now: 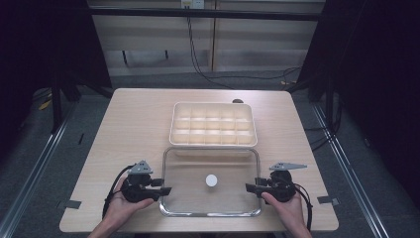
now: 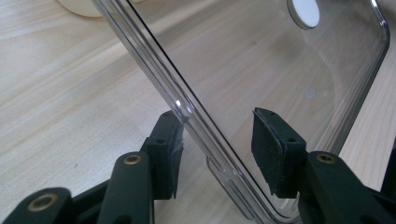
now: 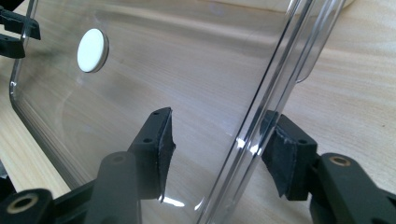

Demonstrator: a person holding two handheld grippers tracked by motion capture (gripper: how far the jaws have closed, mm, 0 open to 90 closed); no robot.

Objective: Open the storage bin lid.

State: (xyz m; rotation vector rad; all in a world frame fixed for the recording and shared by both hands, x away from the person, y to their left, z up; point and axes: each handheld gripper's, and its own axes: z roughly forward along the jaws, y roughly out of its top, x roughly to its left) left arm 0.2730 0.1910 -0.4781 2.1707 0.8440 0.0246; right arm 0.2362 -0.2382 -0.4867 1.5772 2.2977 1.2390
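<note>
A clear plastic lid (image 1: 188,168) lies flat on the table, a small white disc (image 1: 211,180) at its middle. My left gripper (image 1: 166,190) is at the lid's left edge and my right gripper (image 1: 250,188) at its right edge. In the left gripper view the open left gripper (image 2: 217,123) straddles the lid's rim (image 2: 154,65): one pad is just outside it, the other over the clear panel. The right gripper (image 3: 219,123) is open the same way around the opposite rim (image 3: 275,84), with gaps on both sides. The disc (image 3: 92,50) lies farther in.
A cream tray (image 1: 214,144) with several empty compartments sits just beyond the lid, near the table's middle. Bare wood lies to the left and right of both. A person's hands hold the grippers at the table's near edge.
</note>
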